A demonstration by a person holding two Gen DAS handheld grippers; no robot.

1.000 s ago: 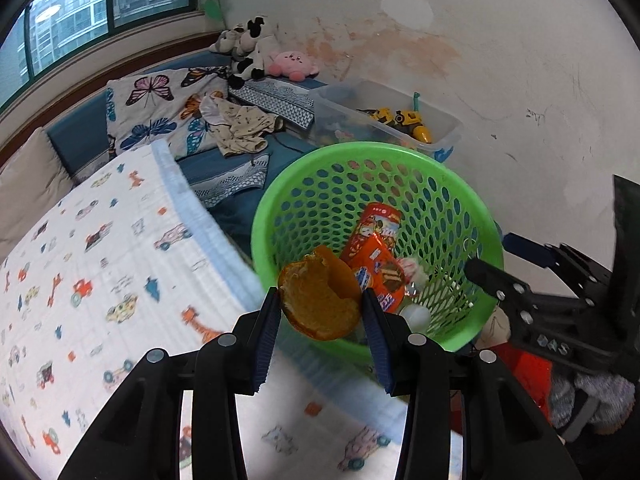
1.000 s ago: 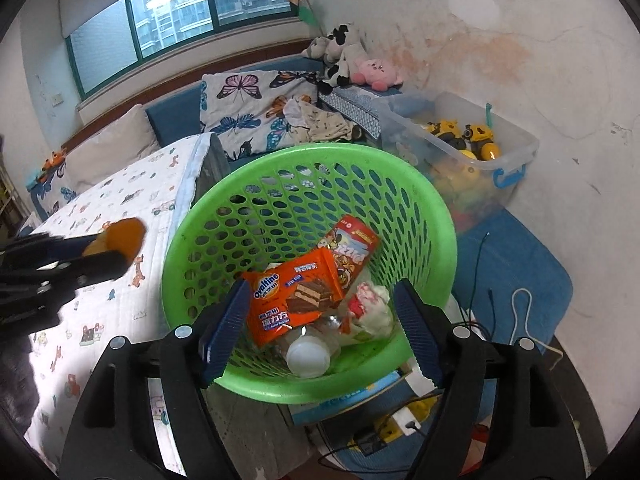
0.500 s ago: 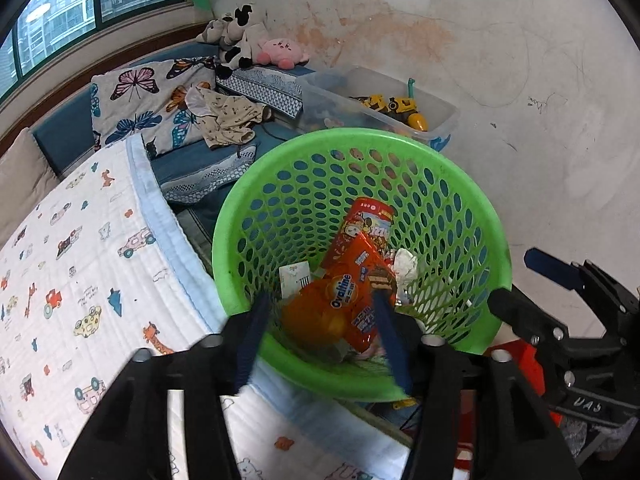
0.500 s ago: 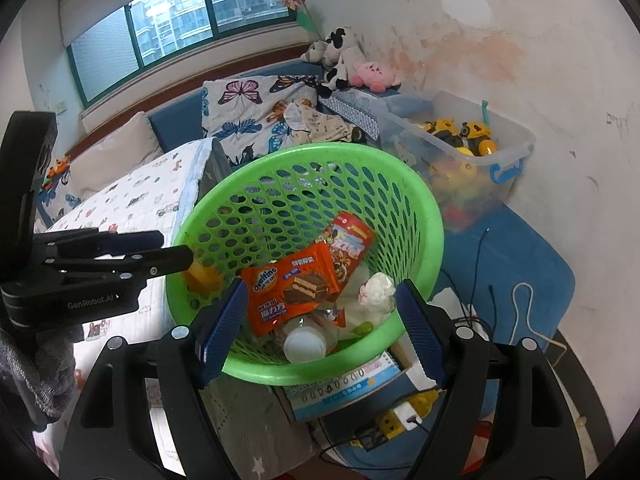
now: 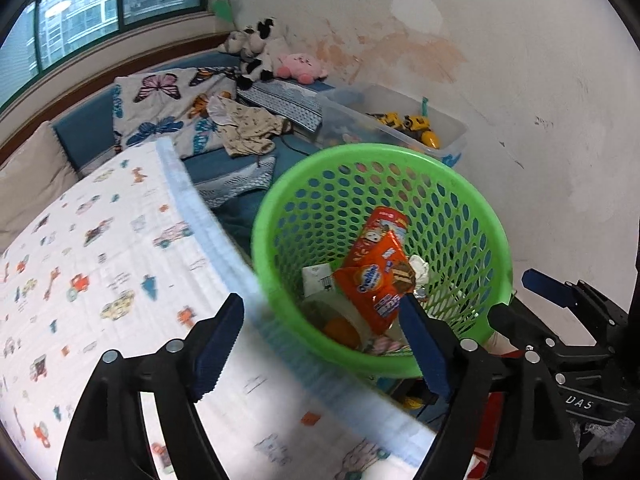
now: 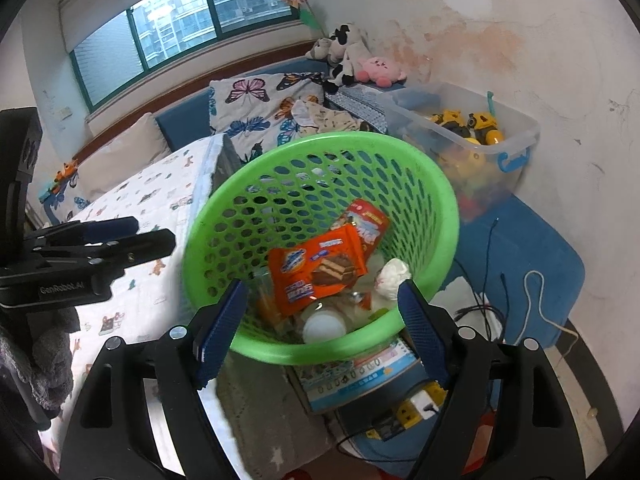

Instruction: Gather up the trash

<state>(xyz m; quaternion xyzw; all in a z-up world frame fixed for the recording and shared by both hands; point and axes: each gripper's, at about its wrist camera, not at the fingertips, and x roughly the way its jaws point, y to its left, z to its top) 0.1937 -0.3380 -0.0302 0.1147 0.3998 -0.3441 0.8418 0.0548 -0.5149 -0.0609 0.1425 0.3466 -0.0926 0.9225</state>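
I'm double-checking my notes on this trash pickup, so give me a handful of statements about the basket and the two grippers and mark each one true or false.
1. The green basket holds an orange snack wrapper. True.
2. The left gripper is clamped on a piece of trash. False: its jaws have just been opening and nothing is between them.
3. The orange peel lies on the printed blanket. False: it sits at the bottom of the basket.
4. The right gripper stands open over the basket's near rim. True.
5. The clear plastic bin by the wall holds yellow toys. True.
6. The basket is empty. False: it holds several pieces of trash.
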